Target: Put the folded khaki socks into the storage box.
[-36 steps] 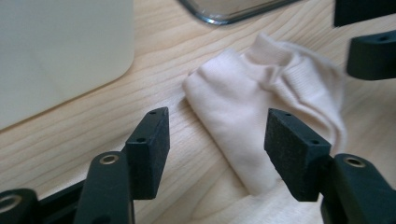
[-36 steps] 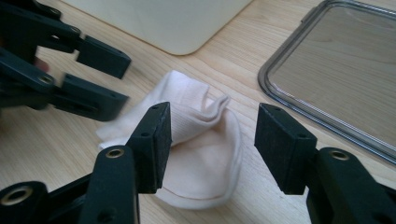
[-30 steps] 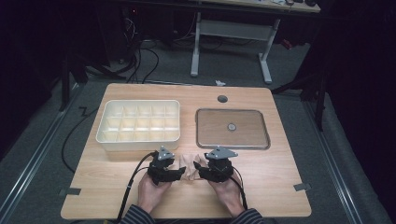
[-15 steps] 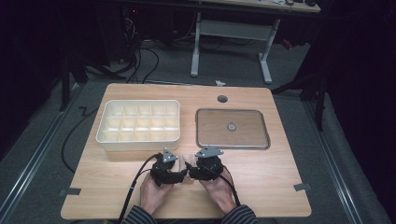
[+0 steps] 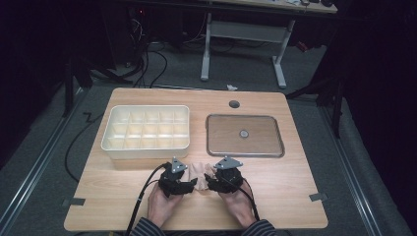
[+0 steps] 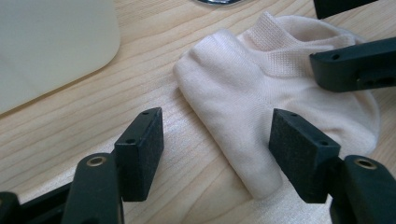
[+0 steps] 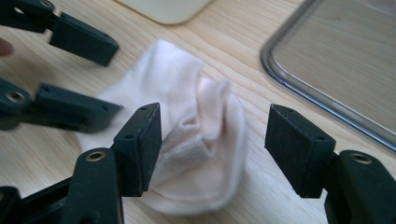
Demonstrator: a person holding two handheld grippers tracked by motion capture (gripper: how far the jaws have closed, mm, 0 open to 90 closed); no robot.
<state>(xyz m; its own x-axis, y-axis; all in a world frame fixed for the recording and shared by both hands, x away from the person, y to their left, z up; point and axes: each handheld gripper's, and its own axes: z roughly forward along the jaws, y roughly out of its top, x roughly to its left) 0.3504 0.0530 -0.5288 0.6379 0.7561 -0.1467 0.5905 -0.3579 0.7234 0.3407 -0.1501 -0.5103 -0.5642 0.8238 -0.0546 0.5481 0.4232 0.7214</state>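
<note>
Near the tabletop's (image 5: 295,191) front edge, both grippers' fingers, left (image 6: 219,140) and right (image 7: 212,149), just opened wide, straddle a pale pink cotton sock (image 5: 199,171), gripping nothing.

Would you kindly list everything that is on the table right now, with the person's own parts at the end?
sock: one, pale pink, near edge, between the two tools.
divided box: one, cream, left half of the table.
tray: one, metal-rimmed, right of the box.
table: one, light wood.
left tool: one, black, open, sock's folded edge between its jaws.
right tool: one, black, open over the sock.
hands: two, holding the tools.
</note>
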